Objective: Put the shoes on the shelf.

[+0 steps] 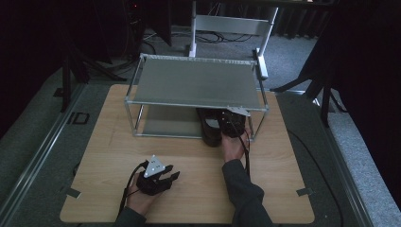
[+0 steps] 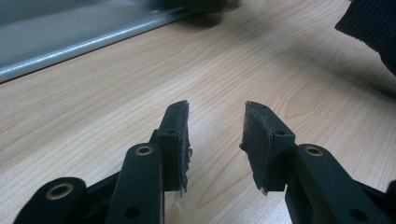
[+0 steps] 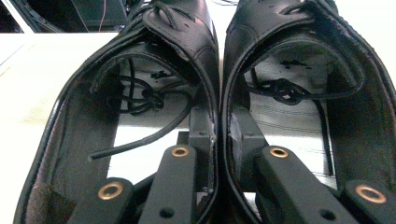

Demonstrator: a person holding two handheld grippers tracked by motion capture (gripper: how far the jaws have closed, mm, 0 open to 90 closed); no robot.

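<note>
Wooden tabletop (image 1: pixel 189 156) w/ metal rack (image 1: pixel 196 82). Right gripper (image 3: pixel 219 140) jaws clamped on touching inner walls of black shoes (image 3: pixel 219 56), one jaw inside each. Left gripper (image 2: pixel 215 135) jaws apart, nothing btwn.

We see the high view dim and soft, its surroundings sunk into near black, while the wooden surface (image 1: pixel 118 142) catches even light from above. In the left gripper view the far edge blurs and a soft shadow crosses the wood at right. In the right gripper view the shoes (image 3: pixel 219 70) stay dark against blown-out white glare.
</note>
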